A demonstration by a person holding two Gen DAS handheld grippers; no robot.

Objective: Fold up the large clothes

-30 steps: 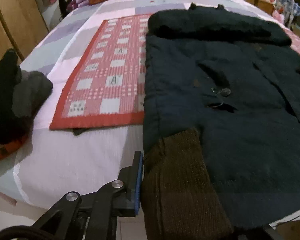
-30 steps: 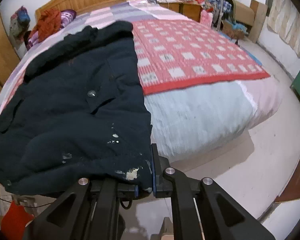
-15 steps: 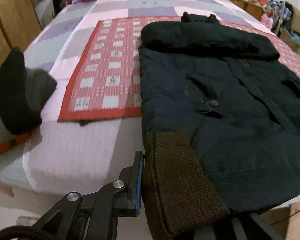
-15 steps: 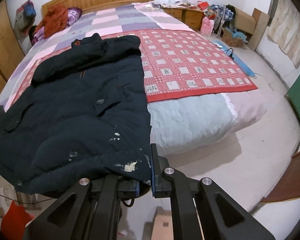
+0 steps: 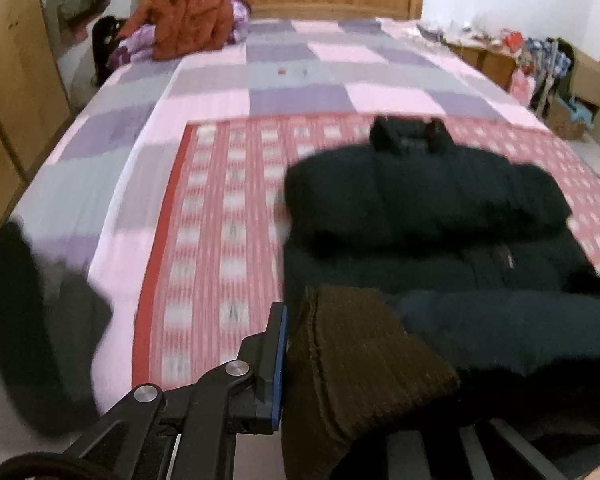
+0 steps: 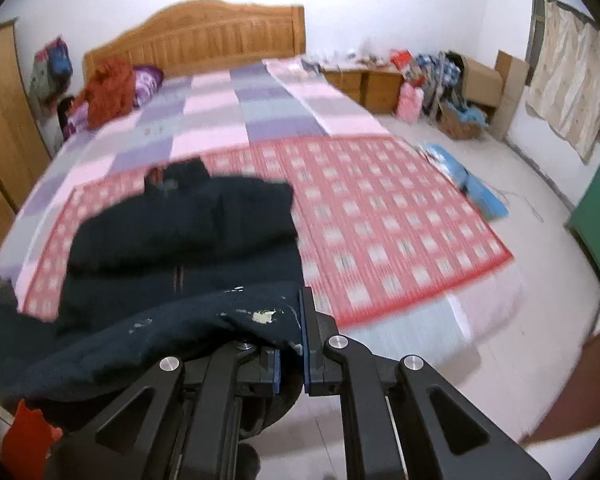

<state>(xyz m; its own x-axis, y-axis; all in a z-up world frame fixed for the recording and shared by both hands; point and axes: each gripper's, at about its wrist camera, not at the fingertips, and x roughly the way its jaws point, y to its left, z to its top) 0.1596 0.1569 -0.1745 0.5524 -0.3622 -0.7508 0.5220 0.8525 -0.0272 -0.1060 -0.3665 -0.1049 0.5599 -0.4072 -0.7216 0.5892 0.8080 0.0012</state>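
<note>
1. While your left claw is clamped on the brown ribbed hem of the dark coat, only one blue-padded finger shows; the other is buried under the cloth.
2. Your right claw is pinched tight on the opposite bottom corner of the same coat; the fabric there carries pale paint-like flecks, and it sits between both blue pads.
3. The lower edge of the coat hangs lifted from both claws, curling over toward its upper part; the collar end lies on the red checked mat, with a folded sleeve across the chest.
4. The mat is spread on the foot half of the bed, over a pink and purple patchwork cover; the coat lies toward the mat's left side in the right wrist view.
5. Near the wooden headboard sits an orange garment; both views are blurred.
</note>
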